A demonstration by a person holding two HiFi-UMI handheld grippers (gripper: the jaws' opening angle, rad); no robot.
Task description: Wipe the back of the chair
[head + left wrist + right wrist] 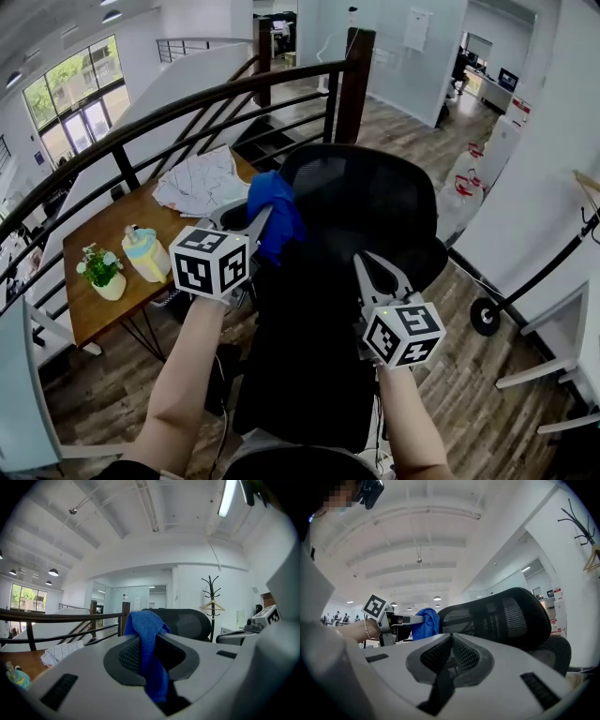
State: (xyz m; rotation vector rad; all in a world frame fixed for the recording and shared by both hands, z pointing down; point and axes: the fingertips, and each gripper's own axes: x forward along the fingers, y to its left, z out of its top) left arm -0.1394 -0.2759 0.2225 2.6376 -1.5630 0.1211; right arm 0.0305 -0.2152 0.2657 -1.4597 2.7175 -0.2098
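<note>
Held a blue cloth (275, 211) at the upper left edge of the black mesh chair back (375, 211), pinched tight between the fingers of the left gripper (255, 223). Hung the right gripper (364, 262) close before the backrest, fingers pressed together on nothing. Stood over plank floor (469, 394), beside a wooden table (94, 234) and a dark stair railing (187, 105).

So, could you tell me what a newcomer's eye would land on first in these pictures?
The bright blue cloth stands out, clamped in the left gripper at the upper left edge of the black mesh chair back, mid-frame in the head view. The right gripper, shut and empty, points at the chair back from lower right. A wooden table with a potted plant stands at left.
</note>
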